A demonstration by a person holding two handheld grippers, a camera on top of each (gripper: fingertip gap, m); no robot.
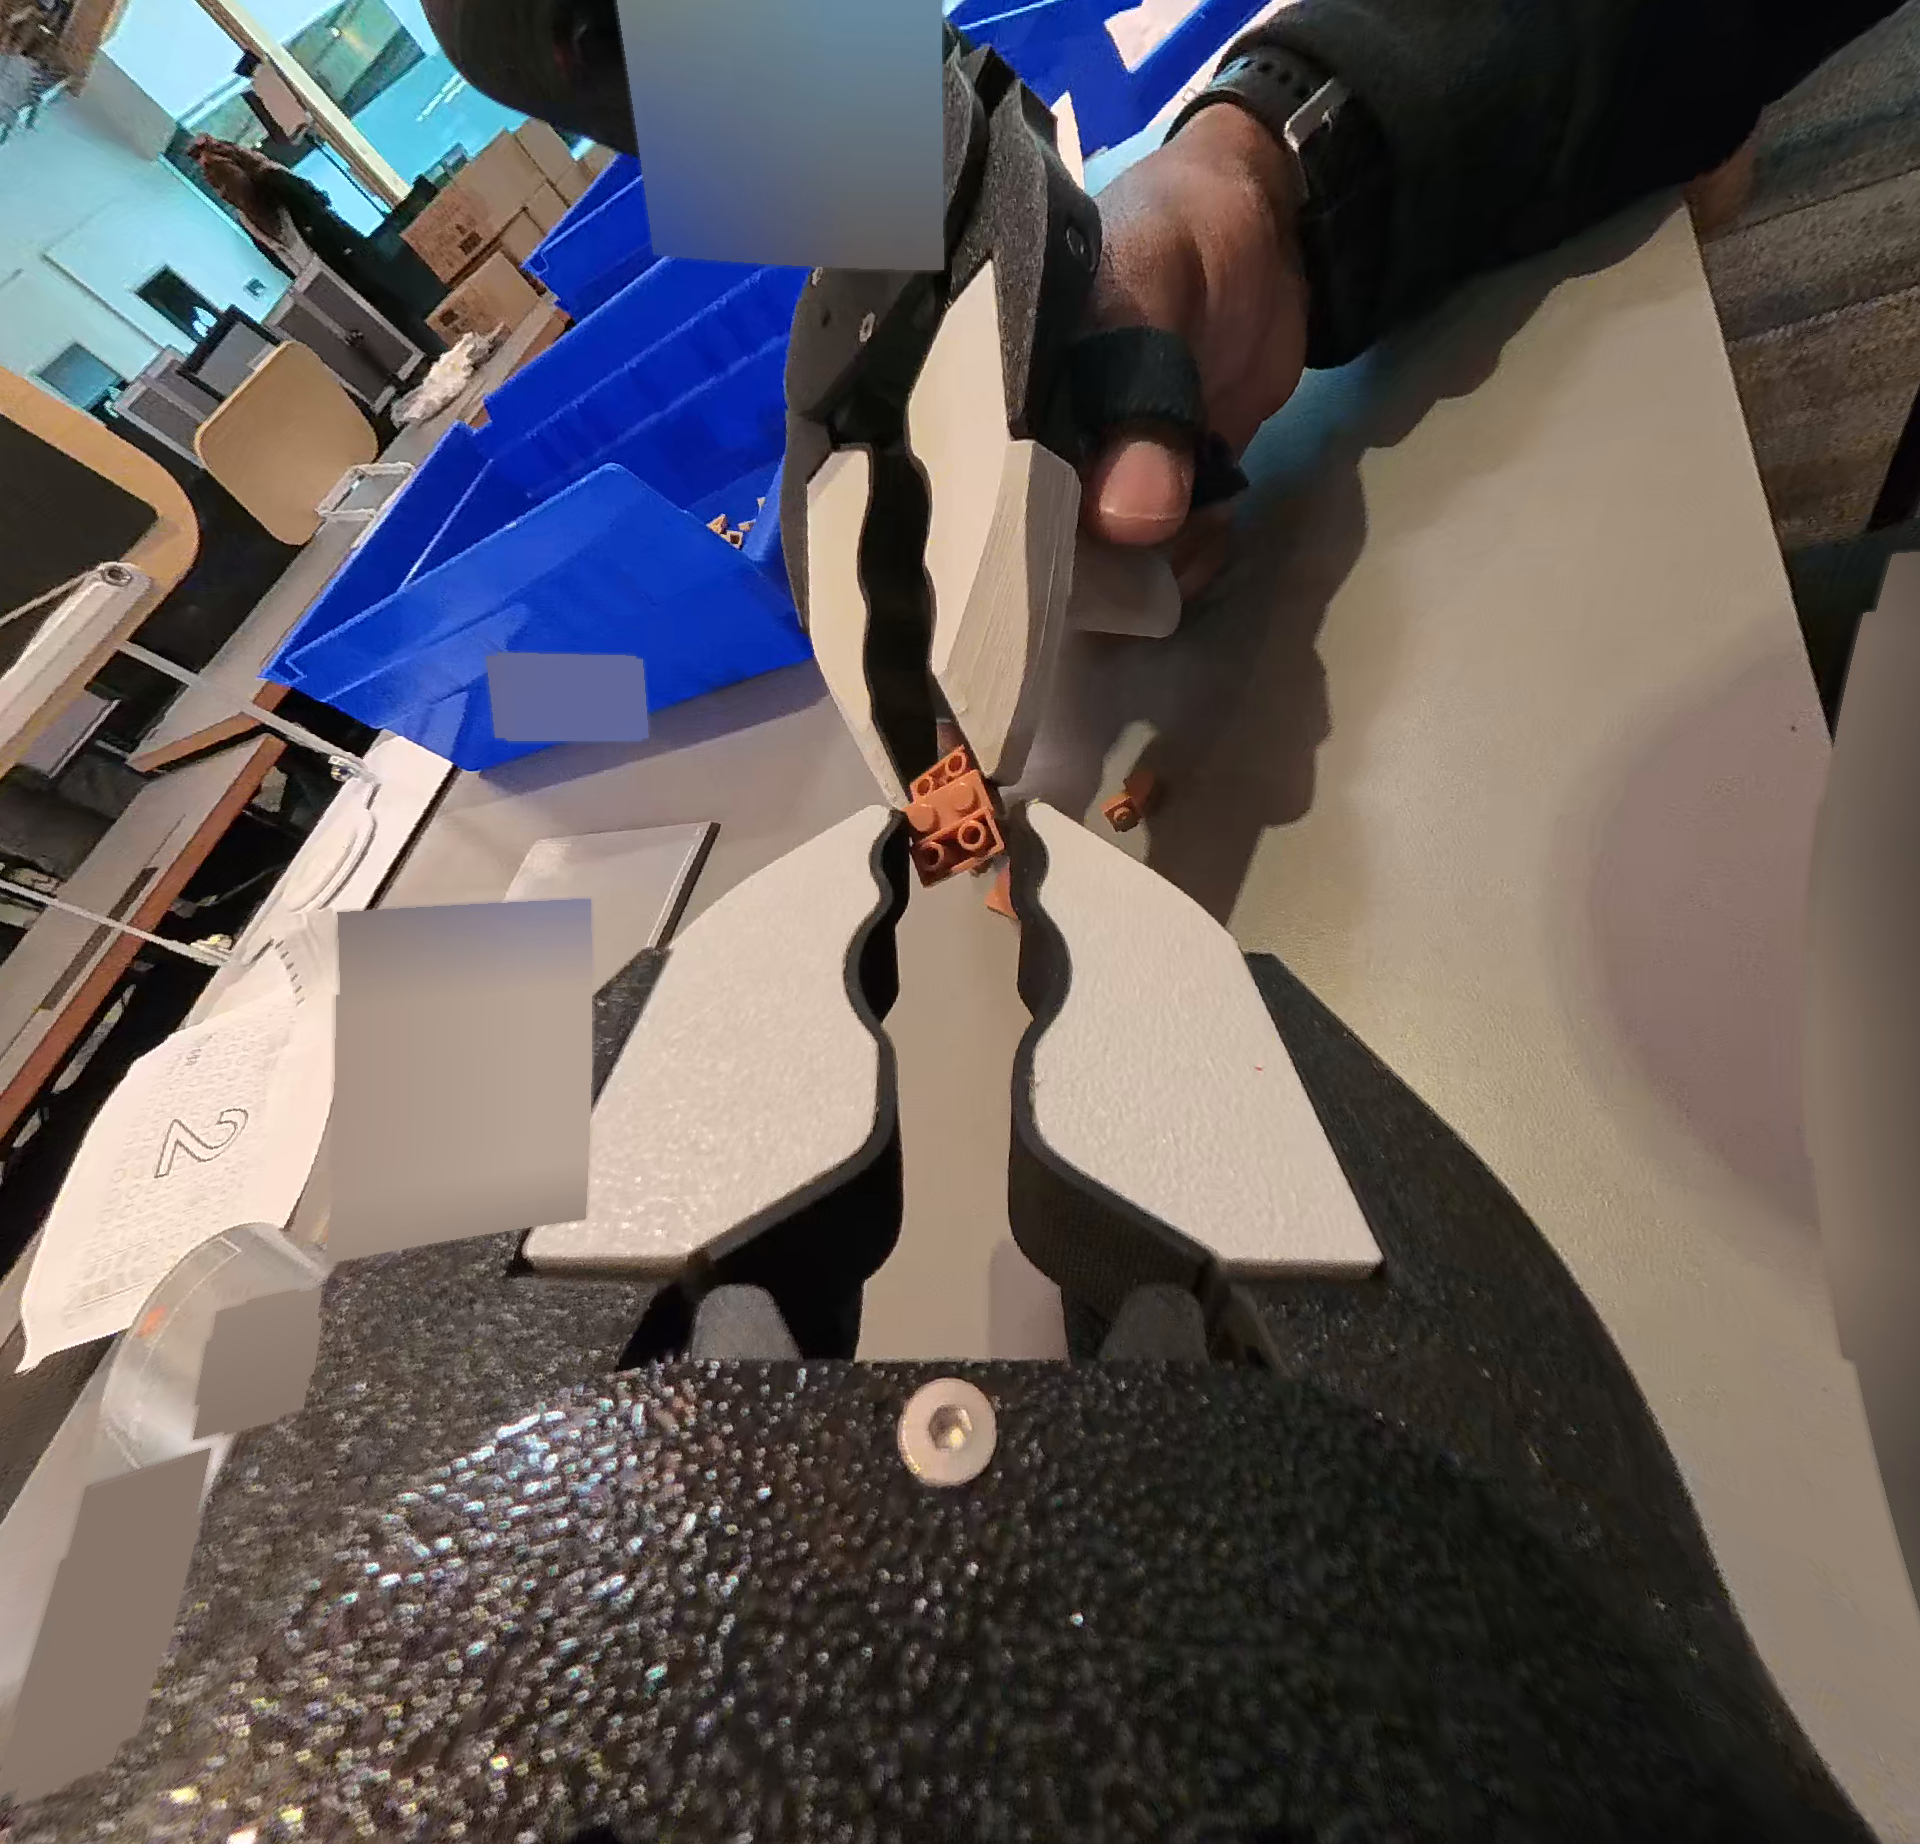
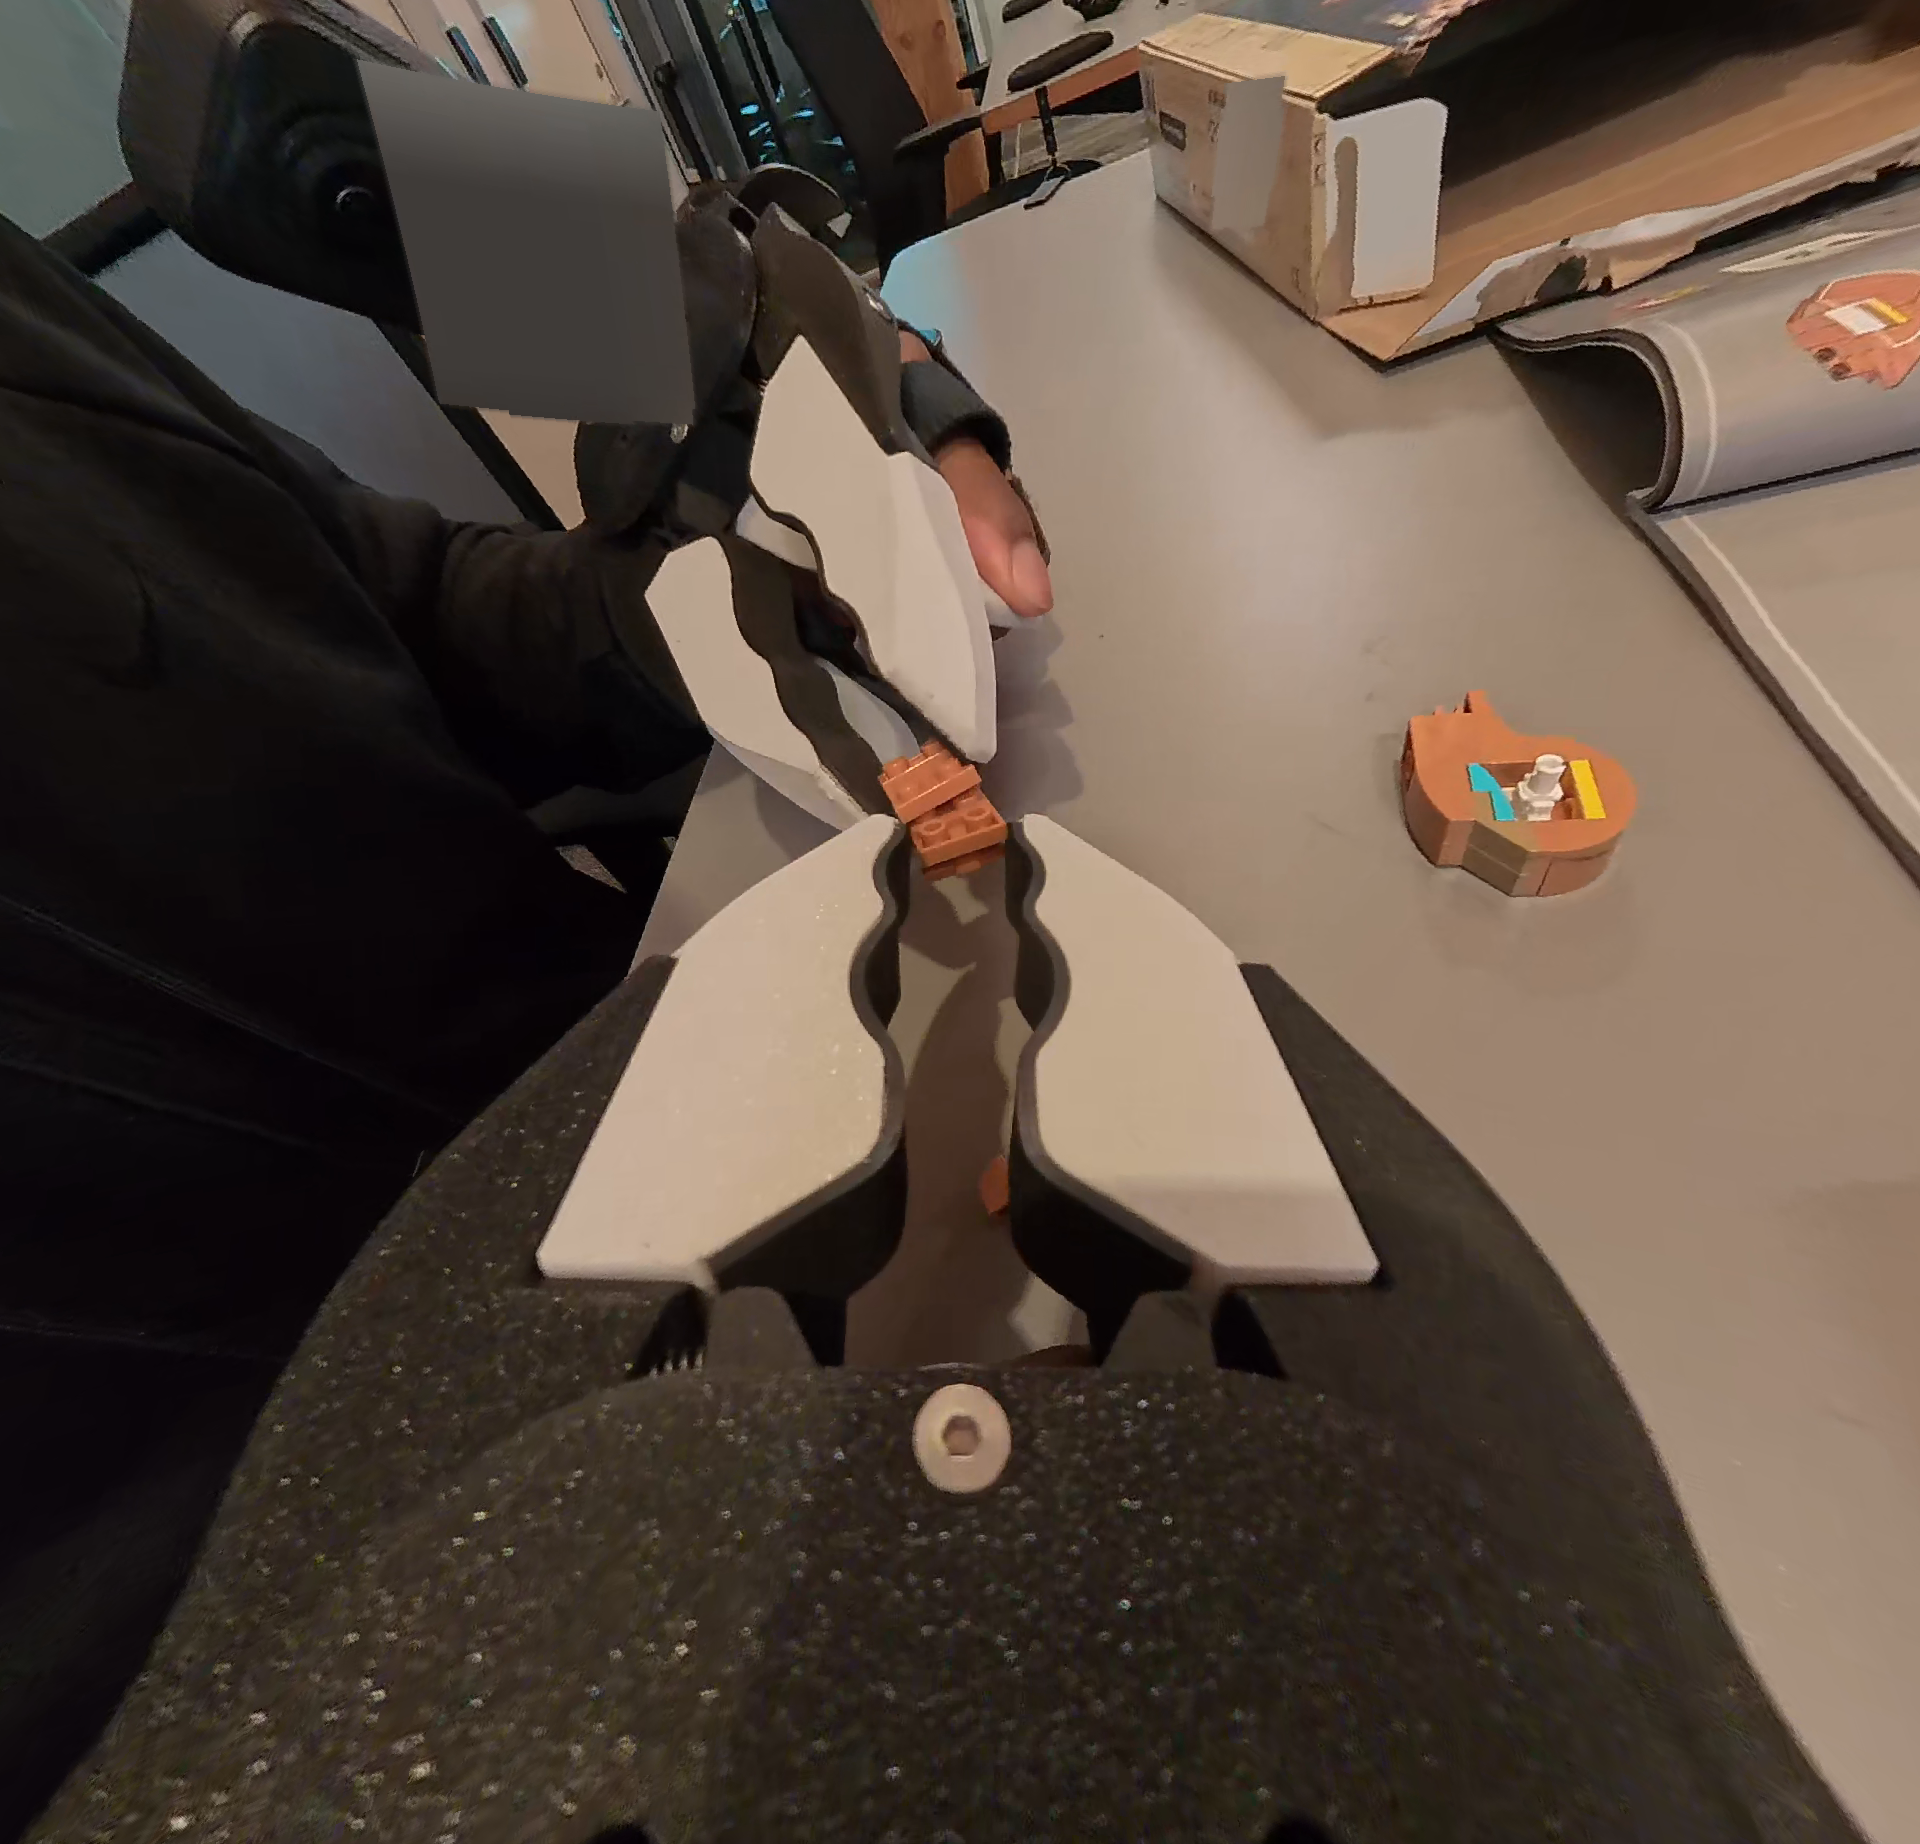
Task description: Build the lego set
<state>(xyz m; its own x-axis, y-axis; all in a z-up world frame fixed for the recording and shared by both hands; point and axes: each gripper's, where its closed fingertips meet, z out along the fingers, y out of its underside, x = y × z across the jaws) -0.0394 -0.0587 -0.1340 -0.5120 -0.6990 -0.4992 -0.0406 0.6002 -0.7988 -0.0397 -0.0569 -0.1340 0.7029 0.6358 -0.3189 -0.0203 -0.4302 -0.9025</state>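
Orange brick [image 1: 954, 847] is pinched at left gripper [image 1: 953, 844] tips, narrow gap; second brick [image 2: 928, 778], clamped by right gripper [image 2: 961, 838], is met tip-to-tip, dead ahead, above the table [image 2: 1299, 589].

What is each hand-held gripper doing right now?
Left hand-held gripper: closed on a small orange brick.
Right hand-held gripper: closed on another orange brick; the two bricks meet.

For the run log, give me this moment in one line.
left hand-held gripper: shut on orange brick | right hand-held gripper: shut on second orange brick | bricks touching above grey table
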